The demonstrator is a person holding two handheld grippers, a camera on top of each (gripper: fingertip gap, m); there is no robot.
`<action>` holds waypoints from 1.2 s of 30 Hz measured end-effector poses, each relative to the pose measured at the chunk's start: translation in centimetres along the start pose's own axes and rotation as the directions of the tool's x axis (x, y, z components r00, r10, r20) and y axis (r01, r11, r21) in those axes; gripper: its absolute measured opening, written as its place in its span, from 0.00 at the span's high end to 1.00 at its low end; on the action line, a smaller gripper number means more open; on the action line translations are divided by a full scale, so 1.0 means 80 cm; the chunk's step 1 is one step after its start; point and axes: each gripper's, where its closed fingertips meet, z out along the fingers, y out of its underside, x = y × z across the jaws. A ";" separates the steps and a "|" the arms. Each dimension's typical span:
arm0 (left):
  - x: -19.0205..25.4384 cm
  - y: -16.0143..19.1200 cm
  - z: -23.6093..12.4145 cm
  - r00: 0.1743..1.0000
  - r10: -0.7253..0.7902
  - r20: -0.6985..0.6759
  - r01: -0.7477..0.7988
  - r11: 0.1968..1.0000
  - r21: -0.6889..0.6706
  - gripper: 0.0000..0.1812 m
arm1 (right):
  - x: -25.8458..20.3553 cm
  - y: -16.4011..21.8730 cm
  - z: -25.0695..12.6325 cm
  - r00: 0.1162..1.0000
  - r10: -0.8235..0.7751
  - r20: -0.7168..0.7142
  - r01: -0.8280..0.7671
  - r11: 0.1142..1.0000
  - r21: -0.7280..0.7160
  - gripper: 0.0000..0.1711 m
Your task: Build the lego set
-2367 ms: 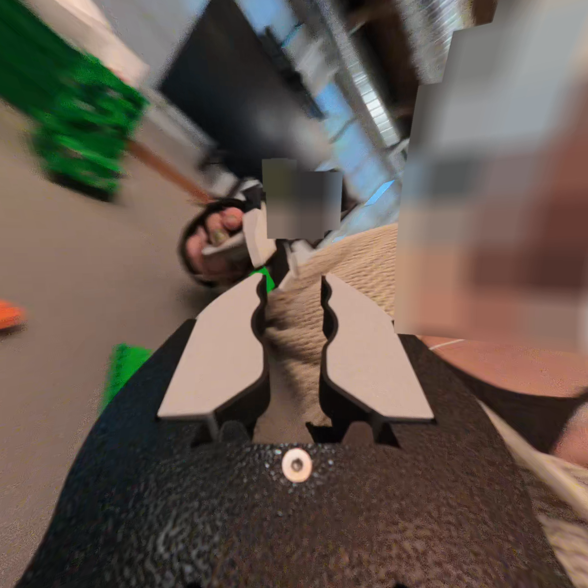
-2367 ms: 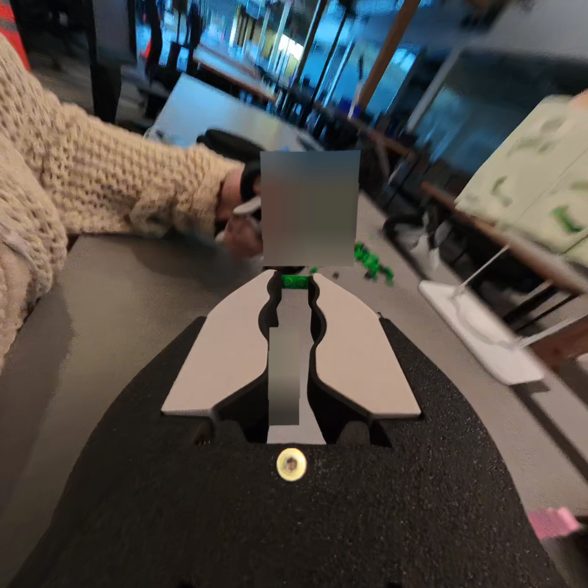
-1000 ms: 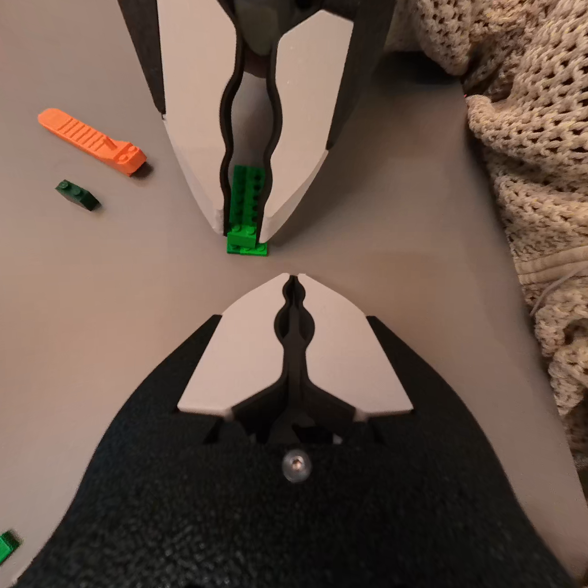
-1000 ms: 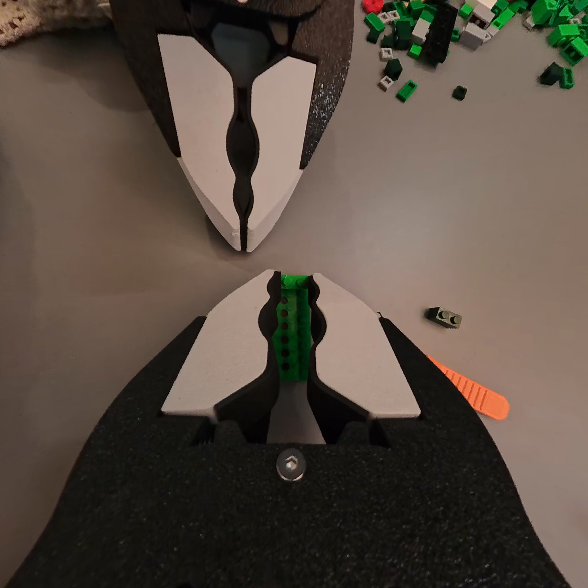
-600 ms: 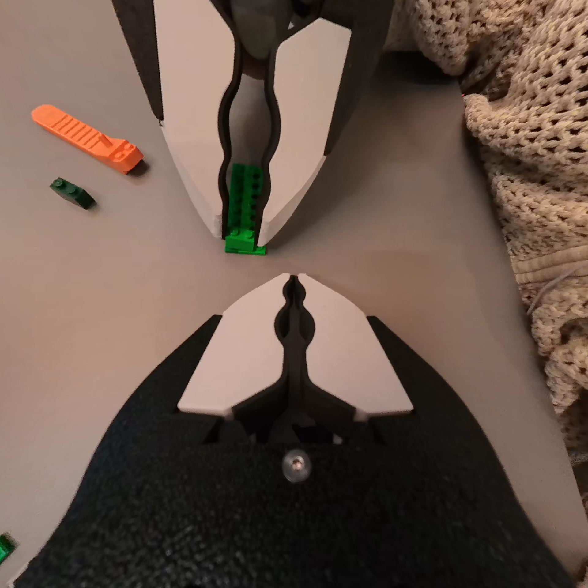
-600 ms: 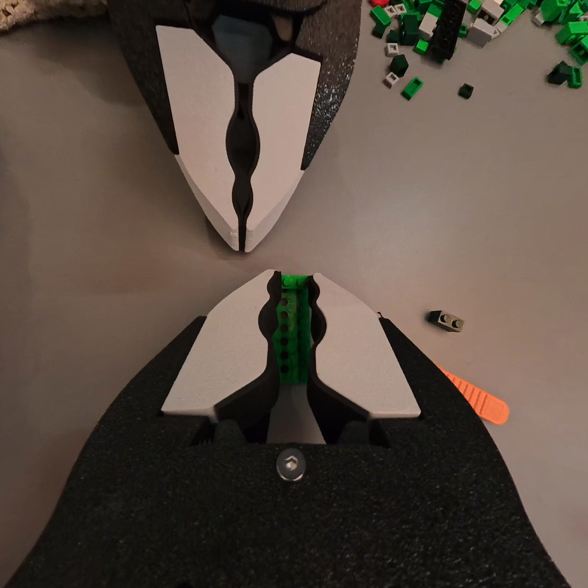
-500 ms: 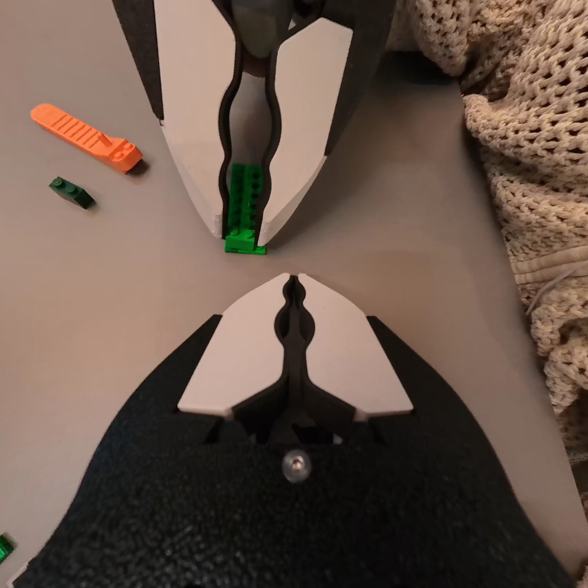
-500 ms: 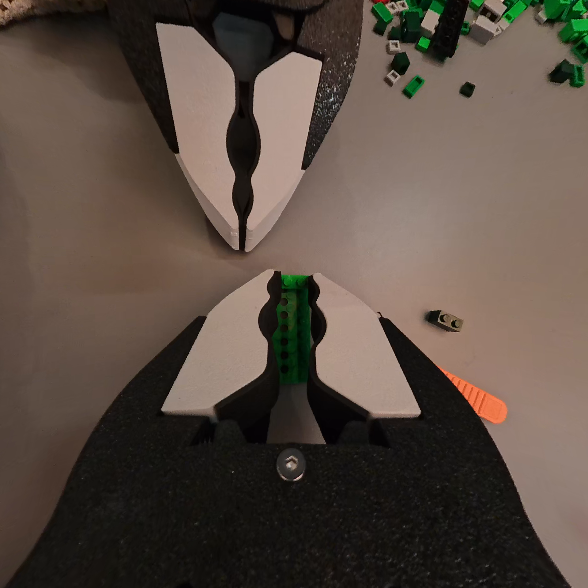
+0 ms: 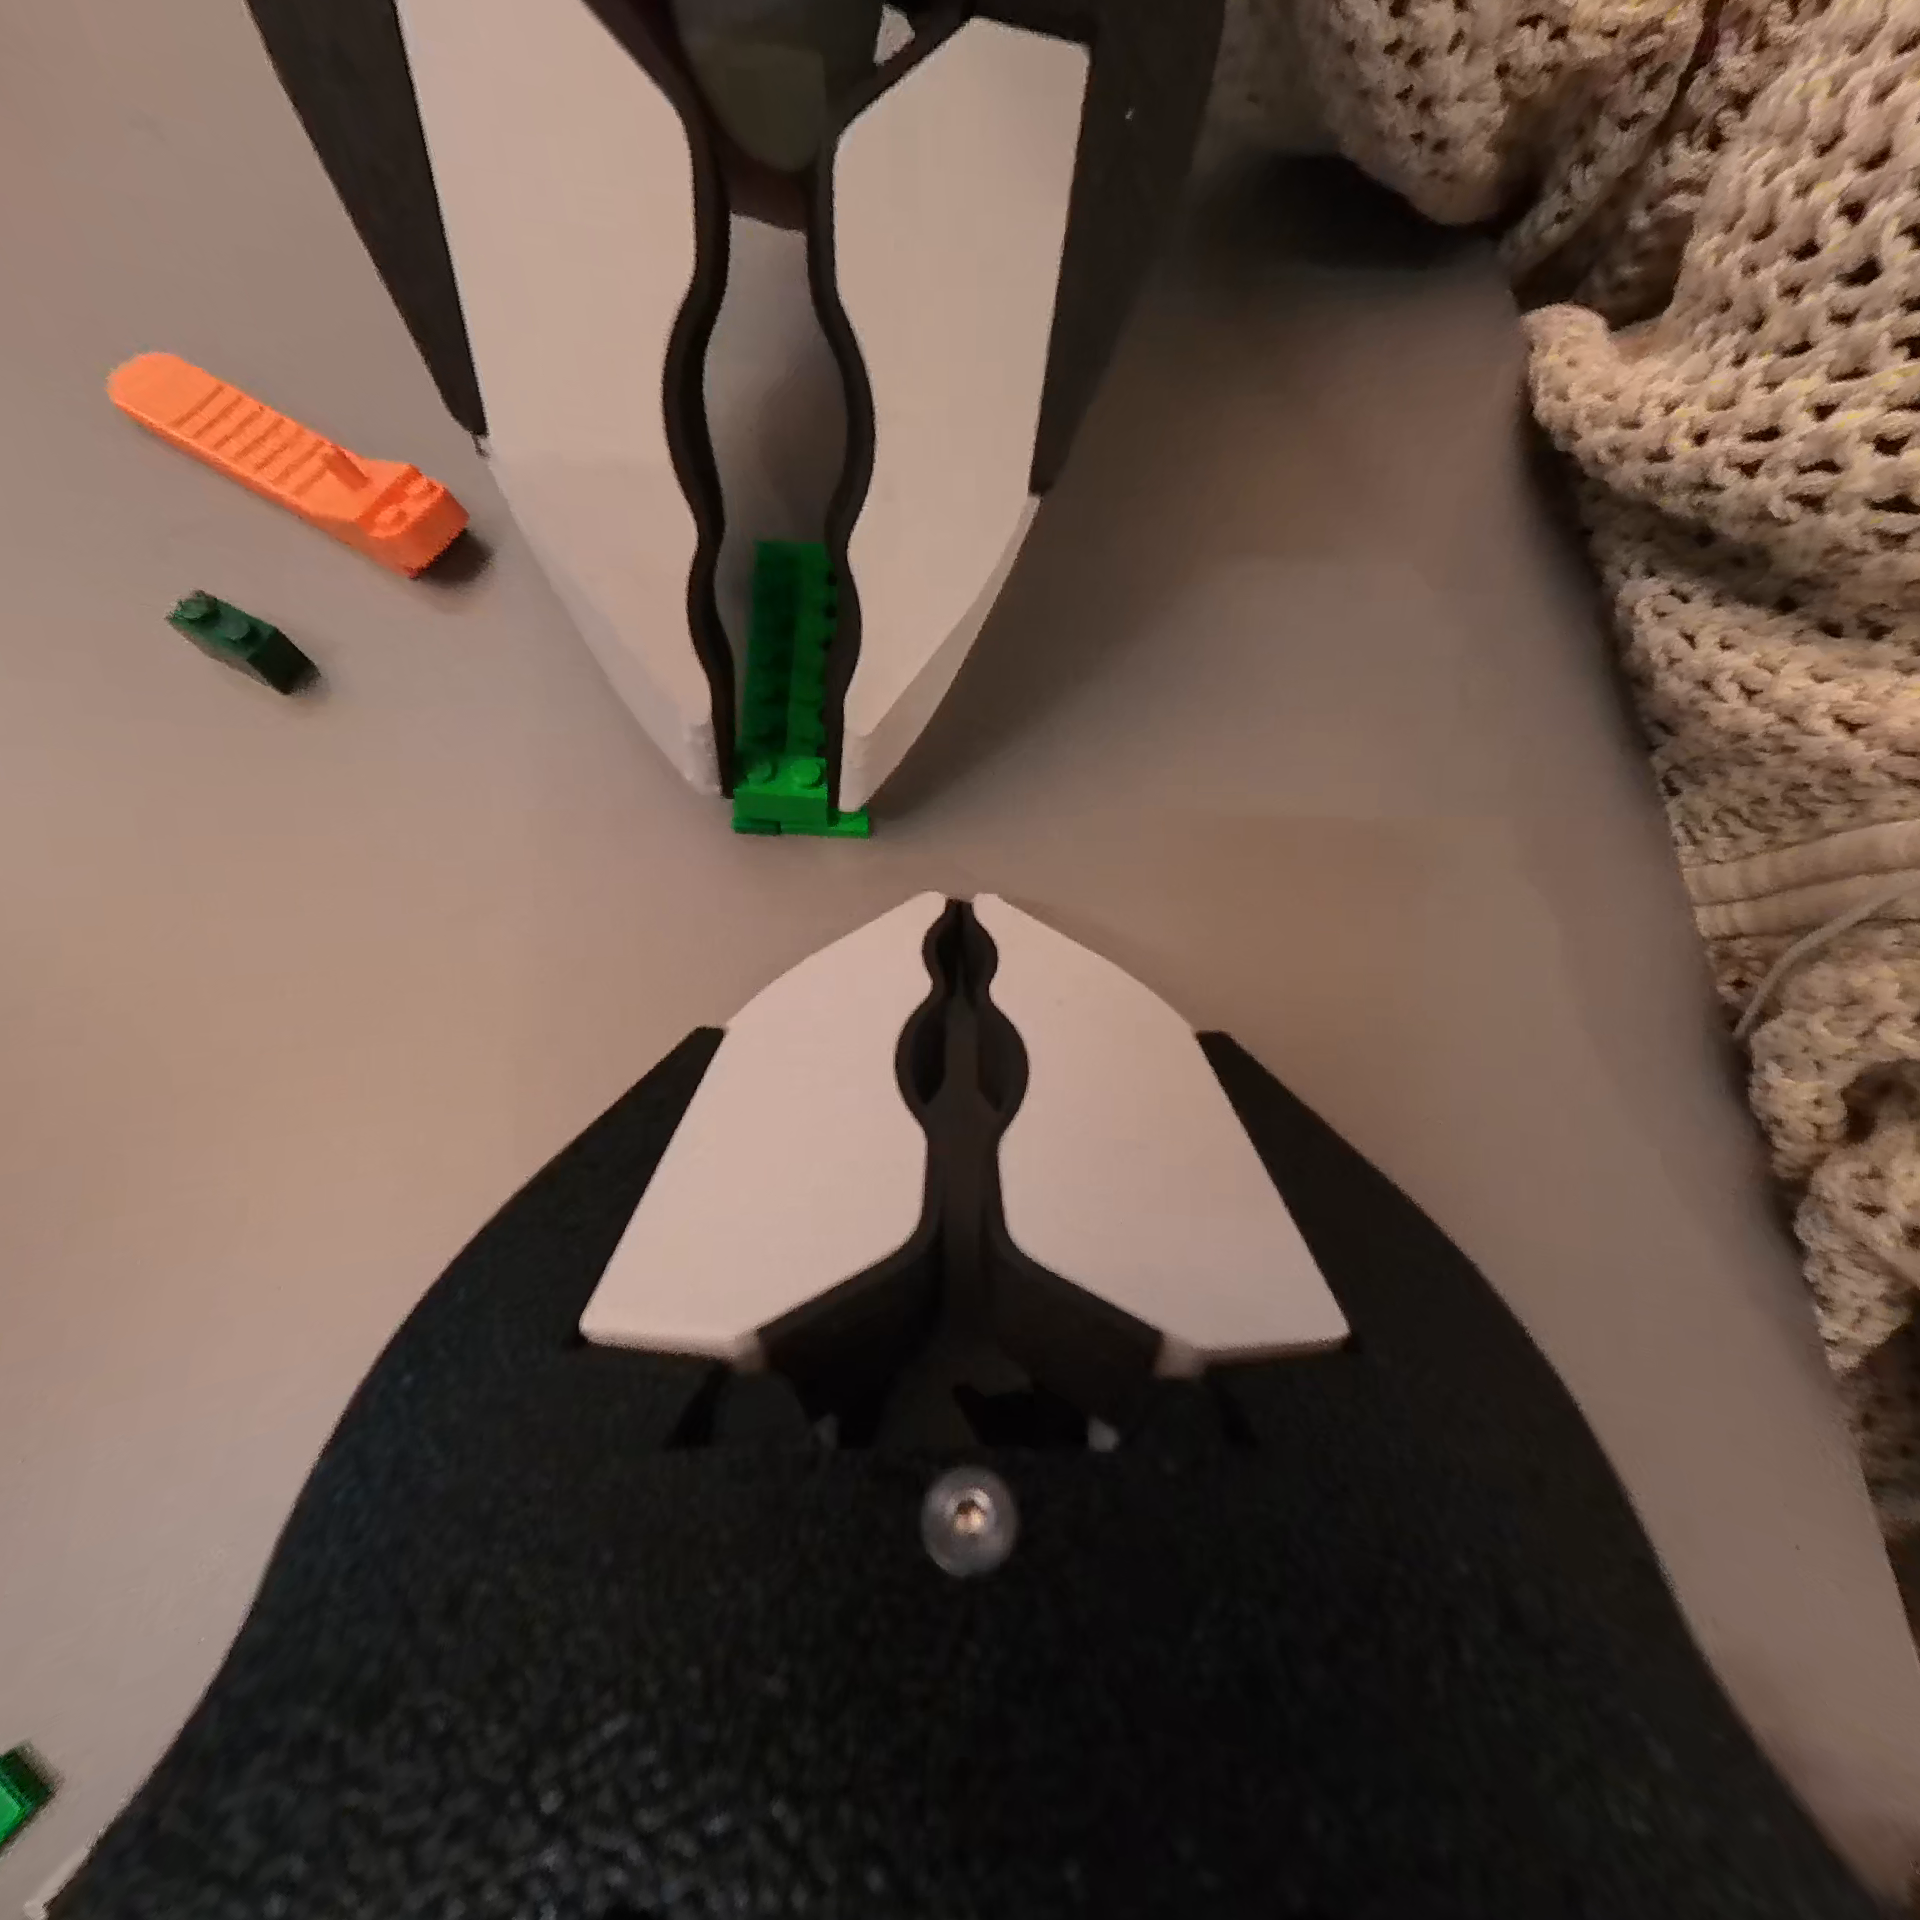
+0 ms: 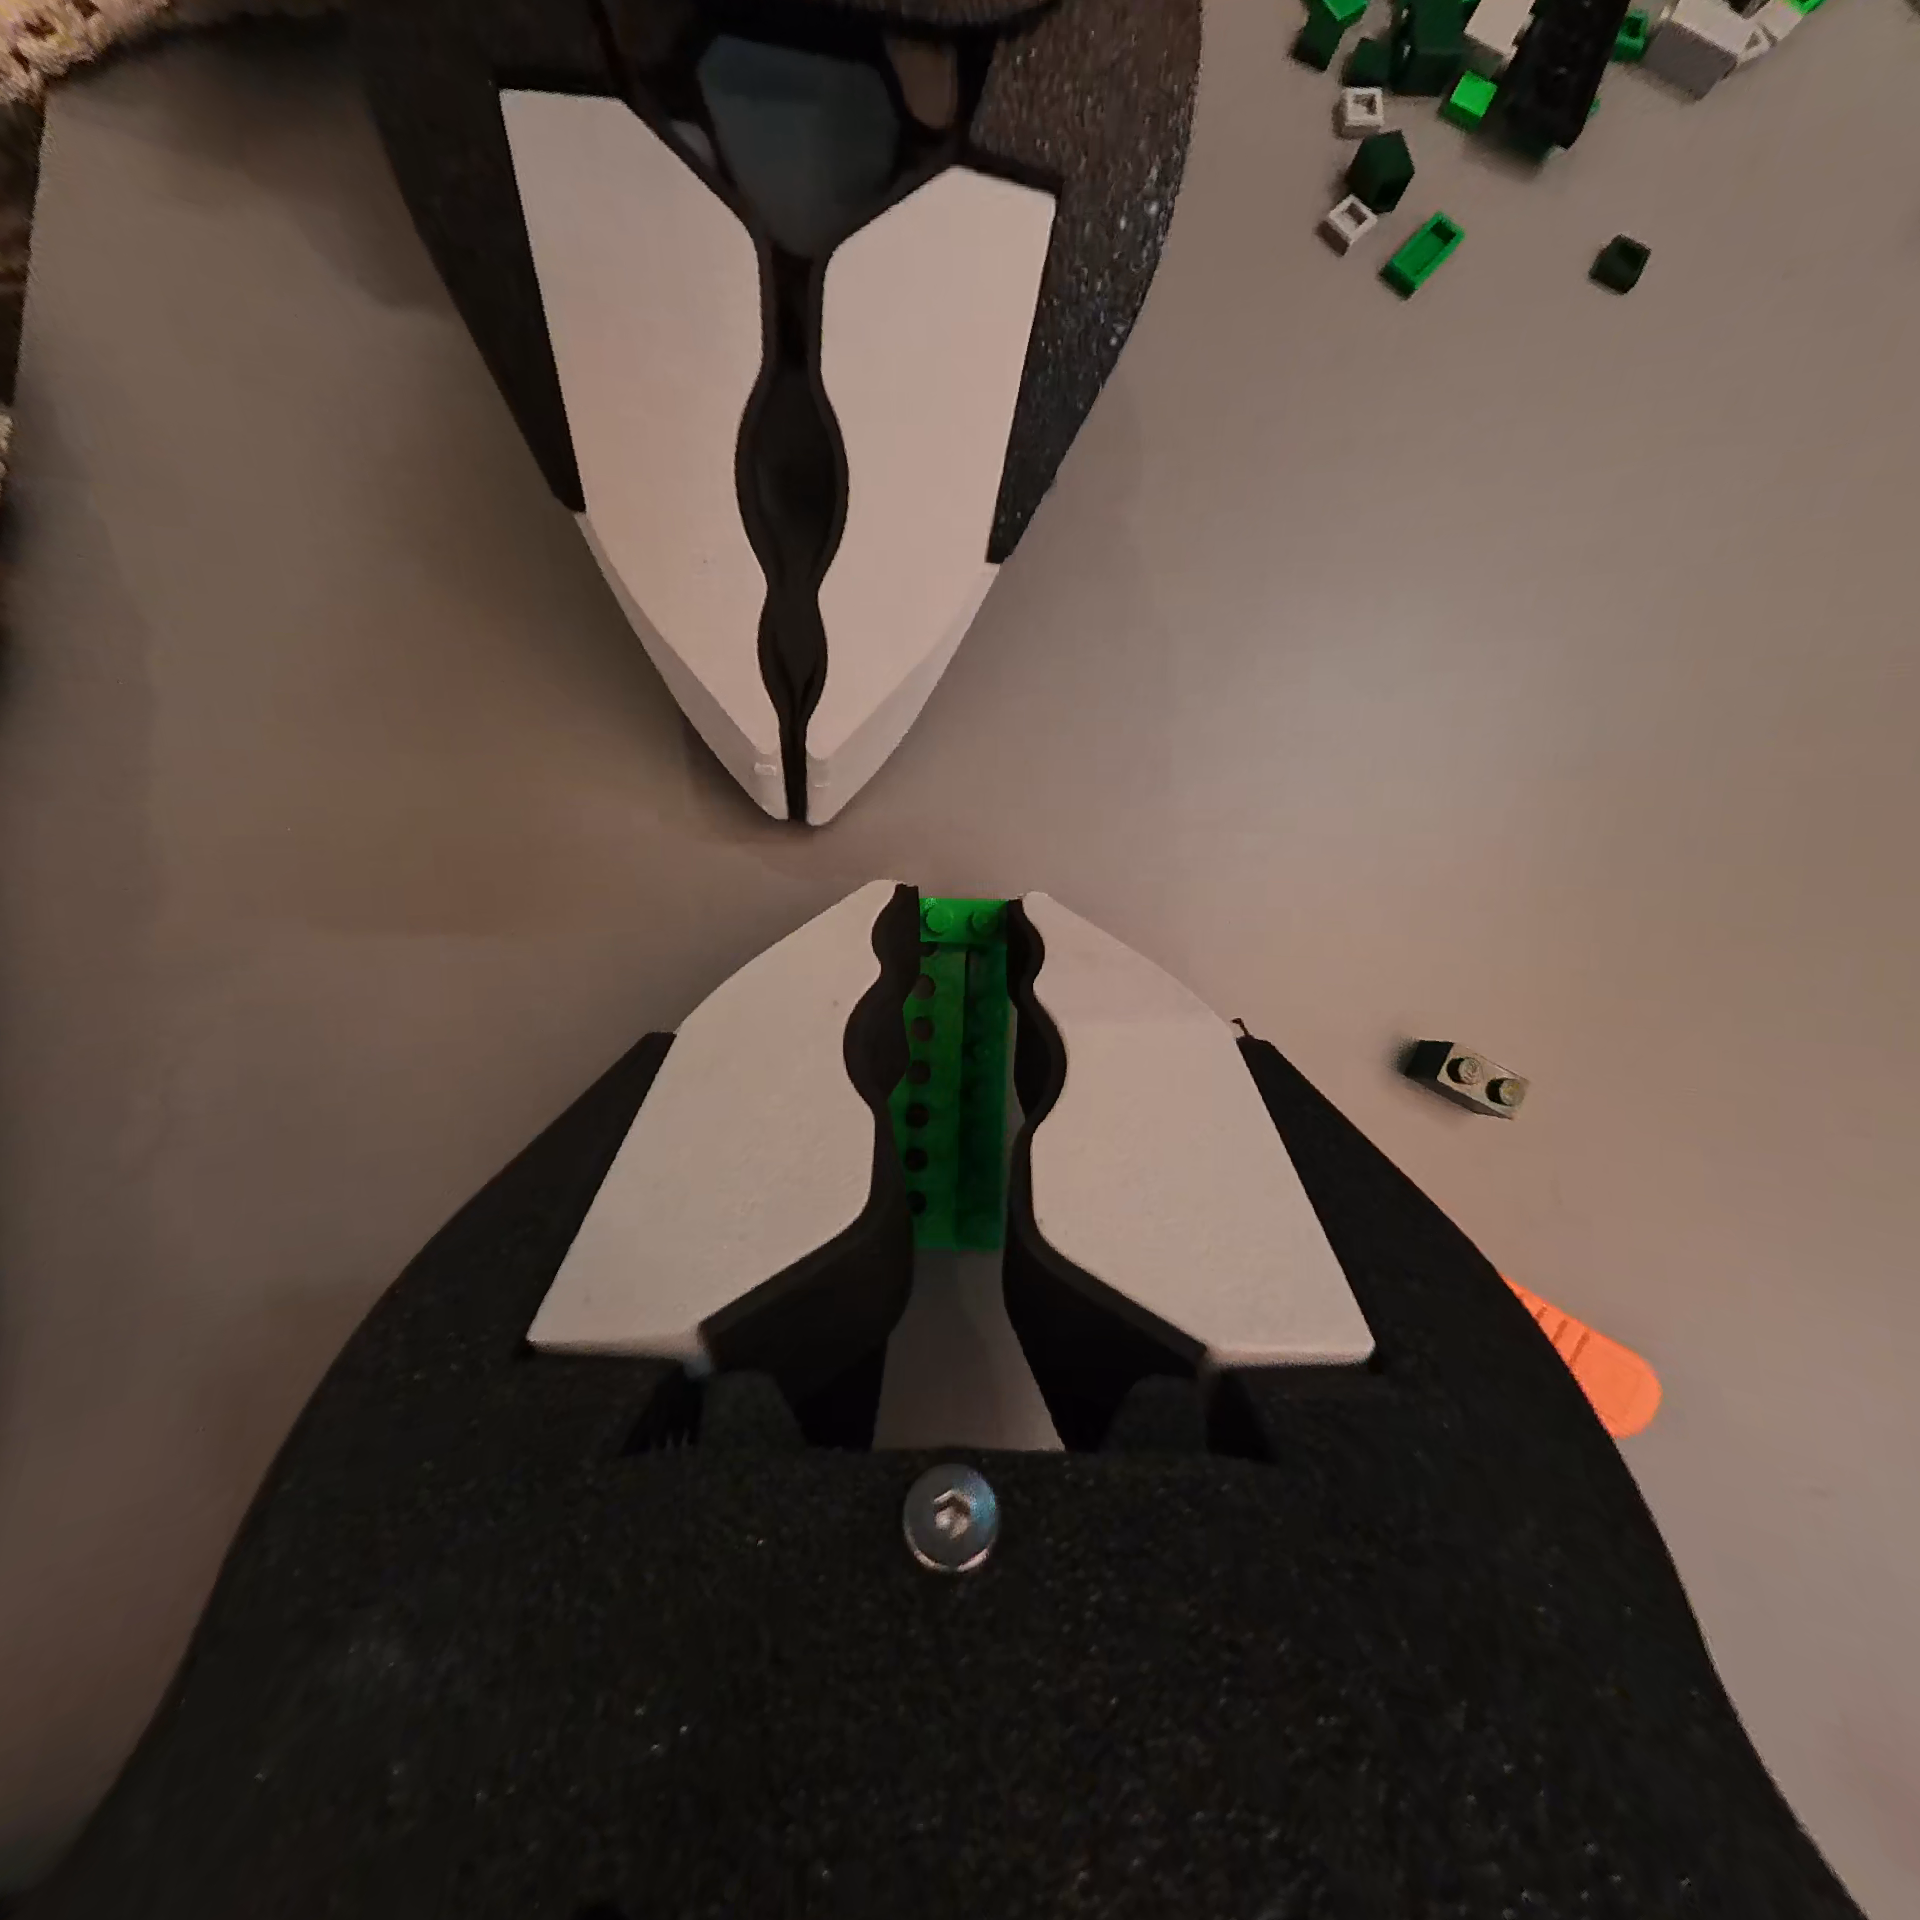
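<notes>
Clearly clamped between the fingers of the right gripper (image 10: 961,904): green lego assembly (image 10: 961,1081), tip low over the grey table (image 10: 1455,675). Opposite, left gripper (image 9: 958,902) pinched closed, empty. Risk of twisting the thin stack apart, or slipping sideways under an off-centre push.

Bright green lego assembly (image 9: 792,686) (image 10: 961,1081): long narrow studded plate, small green brick stacked on its front end, thin plate under that end sticking out to one side. Clamped lengthwise between the right claw (image 10: 961,899) fingers, front end poking just past the tips. Front end low over the counter (image 9: 1195,727); contact unclear. Hole row runs along one long face.
</notes>
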 end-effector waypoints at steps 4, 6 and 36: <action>-0.012 -0.012 0.002 0.994 0.017 0.104 -0.021 0.999 0.036 0.84 | 0.000 0.000 0.000 1.000 0.013 0.002 -0.013 1.000 0.026 0.91; -0.021 -0.005 0.005 0.984 0.056 0.168 -0.054 0.998 -0.018 0.81 | 0.000 0.000 0.000 1.000 0.011 0.001 -0.011 0.999 0.036 0.91; -0.036 -0.020 0.012 0.993 0.066 0.096 -0.064 0.998 -0.019 0.87 | 0.001 0.001 -0.002 0.999 0.043 0.022 -0.045 0.993 0.113 0.91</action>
